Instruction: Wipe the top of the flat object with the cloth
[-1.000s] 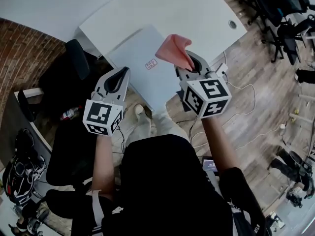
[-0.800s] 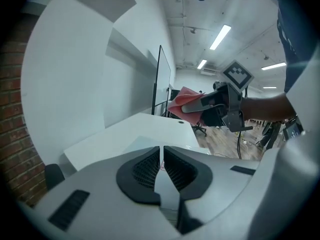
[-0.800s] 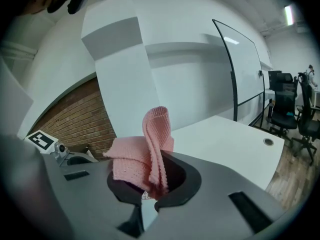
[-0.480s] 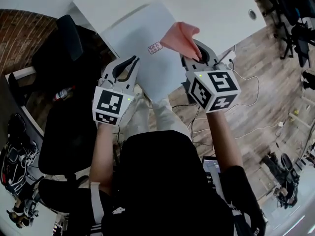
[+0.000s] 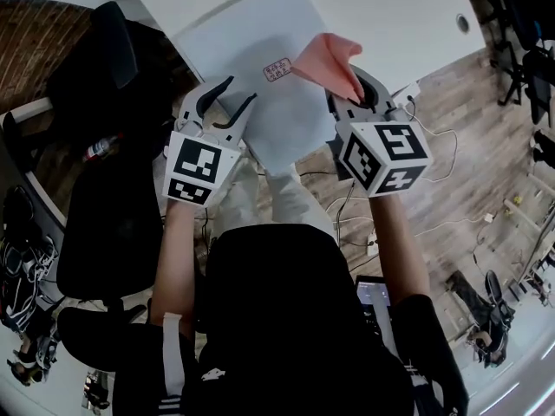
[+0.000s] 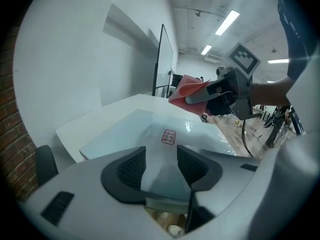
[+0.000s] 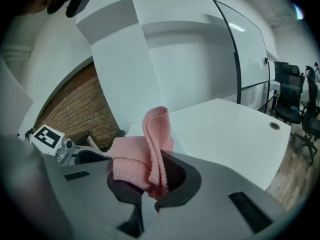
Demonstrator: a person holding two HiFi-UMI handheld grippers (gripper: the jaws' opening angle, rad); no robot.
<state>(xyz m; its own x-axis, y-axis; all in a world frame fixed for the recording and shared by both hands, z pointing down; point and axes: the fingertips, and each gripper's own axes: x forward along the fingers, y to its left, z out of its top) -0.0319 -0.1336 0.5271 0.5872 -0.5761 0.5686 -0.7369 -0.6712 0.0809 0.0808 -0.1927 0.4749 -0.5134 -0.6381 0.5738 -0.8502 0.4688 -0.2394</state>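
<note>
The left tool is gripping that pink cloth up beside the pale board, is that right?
Not quite. The right tool grips the cloth, as the right gripper view shows. The left tool has nothing between its jaws, which are opening. The rest holds: the cloth is pink and held up beside the board.

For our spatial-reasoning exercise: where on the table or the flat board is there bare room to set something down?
Bare: the white table between the board and the cable hole; the board's top left of the red label. Crowded: the board's right edge, under the cloth.
</note>
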